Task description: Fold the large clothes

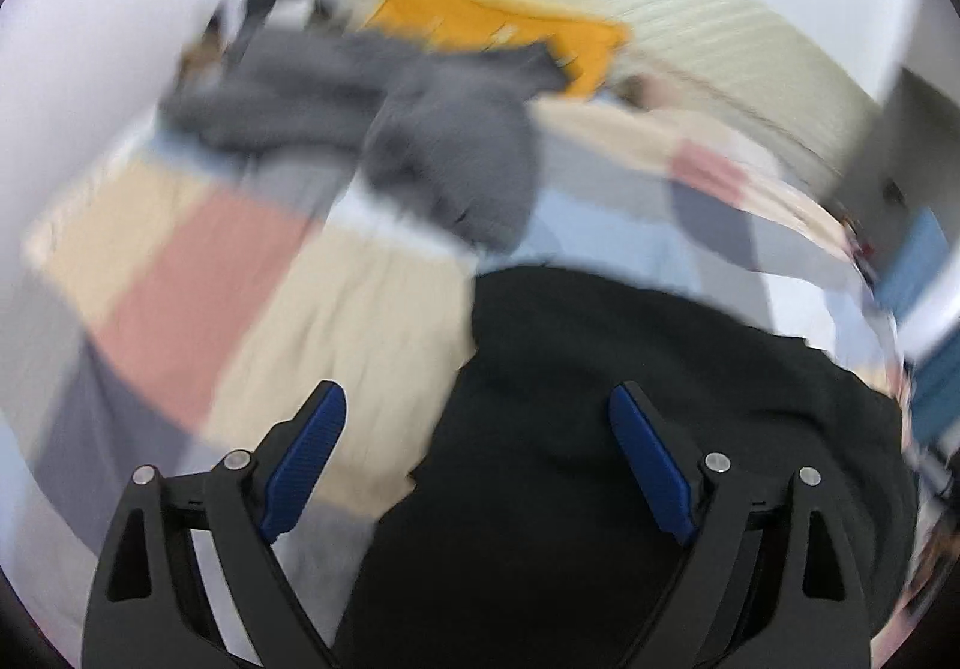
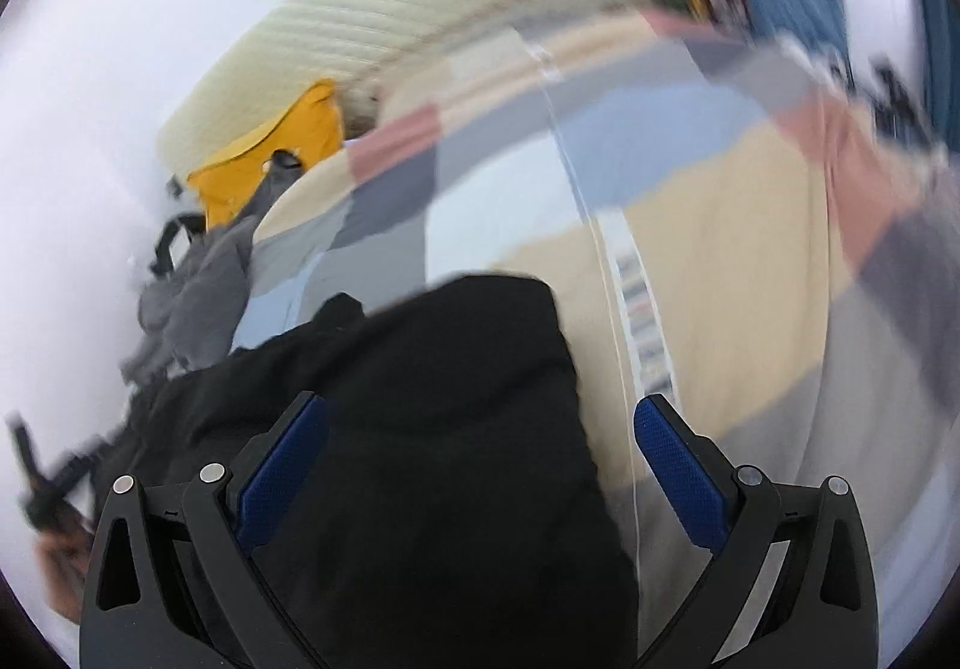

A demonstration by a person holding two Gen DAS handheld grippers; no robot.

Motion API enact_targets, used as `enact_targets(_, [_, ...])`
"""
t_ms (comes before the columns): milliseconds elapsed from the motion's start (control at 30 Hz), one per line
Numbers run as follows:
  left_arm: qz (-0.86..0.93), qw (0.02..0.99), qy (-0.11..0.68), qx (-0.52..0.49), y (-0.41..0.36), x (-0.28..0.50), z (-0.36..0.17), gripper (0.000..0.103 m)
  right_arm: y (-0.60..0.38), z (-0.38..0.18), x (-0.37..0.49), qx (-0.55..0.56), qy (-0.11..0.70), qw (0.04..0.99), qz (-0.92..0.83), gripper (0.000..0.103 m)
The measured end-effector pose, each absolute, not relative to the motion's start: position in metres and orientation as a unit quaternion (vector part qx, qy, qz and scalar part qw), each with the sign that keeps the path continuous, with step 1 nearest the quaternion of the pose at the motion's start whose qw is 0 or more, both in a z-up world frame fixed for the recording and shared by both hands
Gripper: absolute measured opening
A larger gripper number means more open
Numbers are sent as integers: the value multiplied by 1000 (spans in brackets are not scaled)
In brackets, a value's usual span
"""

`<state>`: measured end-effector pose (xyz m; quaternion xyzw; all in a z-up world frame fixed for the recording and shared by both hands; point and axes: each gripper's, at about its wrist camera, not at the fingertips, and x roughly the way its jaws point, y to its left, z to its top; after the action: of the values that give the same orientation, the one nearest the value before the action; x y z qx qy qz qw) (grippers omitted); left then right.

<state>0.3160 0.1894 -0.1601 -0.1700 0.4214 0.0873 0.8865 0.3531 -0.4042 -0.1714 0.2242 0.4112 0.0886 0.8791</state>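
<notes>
A: Left wrist view first. The left gripper (image 1: 478, 405) has its 2 blue-padded fingers (image 1: 312, 450) spread wide with nothing between them. Below and ahead of it lies the black fabric garment (image 1: 630, 417), spread on the patchwork bedspread of cream, pink, grey and pale blue squares (image 1: 210, 273).

B: Why held like that, do you think?

A: My guess is it hangs above the cloth ready to take an edge. The garment's left edge runs just under the left finger, so that border looks the nearest thing to pinch. Farther ahead sits a crumpled grey garment (image 1: 444, 147), and beyond it a yellow cloth item (image 1: 498, 21) against the ribbed cream headboard (image 1: 690, 45).

B: Room to move?

A: Open bedspread to the left of the gripper; the grey heap is well apart ahead. Everything is motion-blurred, so fine folds can't be read.

B: Right wrist view?

A: The right gripper (image 2: 480, 423) is also spread wide and empty. The black garment fills the space under its left finger and between the 2 fingers; its right edge falls inside the right finger. A thin pale cord or seam line (image 2: 600, 249) runs along the bedspread just right of that edge; which it is, I cannot tell.

B: Space there?

A: Bare bedspread ahead and to the right, likely enough to lay a fold over.
</notes>
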Motion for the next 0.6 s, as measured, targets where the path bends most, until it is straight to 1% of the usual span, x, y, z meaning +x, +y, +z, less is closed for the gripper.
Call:
enact_targets(67, [72, 860, 461, -204, 196, 325, -184, 90, -412, -188, 360, 264, 429, 859, 96, 103])
enact_targets(100, [67, 854, 469, -215, 198, 327, -189, 90, -414, -196, 364, 279, 441, 847, 100, 103])
enact_targets(233, [40, 843, 476, -248, 200, 330, -196, 89, -409, -224, 377, 295, 482, 817, 116, 102])
enact_targets(267, [22, 837, 478, -267, 200, 331, -198, 89, -406, -228, 379, 302, 486, 811, 126, 101])
enact_targets(300, [7, 832, 478, -282, 201, 332, -201, 88, -404, -233, 381, 319, 484, 802, 145, 94])
enact_targets(333, [-4, 827, 479, -295, 201, 332, -202, 83, -401, -233, 382, 335, 477, 796, 165, 81])
enact_targets(367, [-20, 821, 476, -315, 201, 332, -205, 70, -397, -229, 384, 336, 468, 799, 172, 72])
enact_targets(400, [-35, 817, 472, -329, 202, 331, -204, 62, -395, -224, 385, 326, 462, 807, 171, 56])
enact_targets(433, [-46, 814, 468, -341, 201, 331, -204, 49, -391, -215, 385, 310, 454, 818, 170, 38])
enact_targets(467, [-47, 817, 464, -338, 200, 330, -201, 33, -385, -204, 386, 291, 443, 831, 168, 32])
enact_targets(500, [-45, 826, 455, -330, 200, 329, -194, 22, -382, -196, 386, 281, 436, 838, 168, 22])
enact_targets(533, [-44, 837, 440, -321, 198, 327, -186, 12, -377, -185, 386, 269, 424, 848, 168, 14])
enact_targets(567, [-41, 848, 425, -315, 197, 324, -177, 7, -374, -174, 386, 264, 411, 856, 170, 12])
enact_targets(600, [-42, 855, 407, -318, 199, 323, -169, 6, -372, -167, 387, 265, 403, 859, 171, 11])
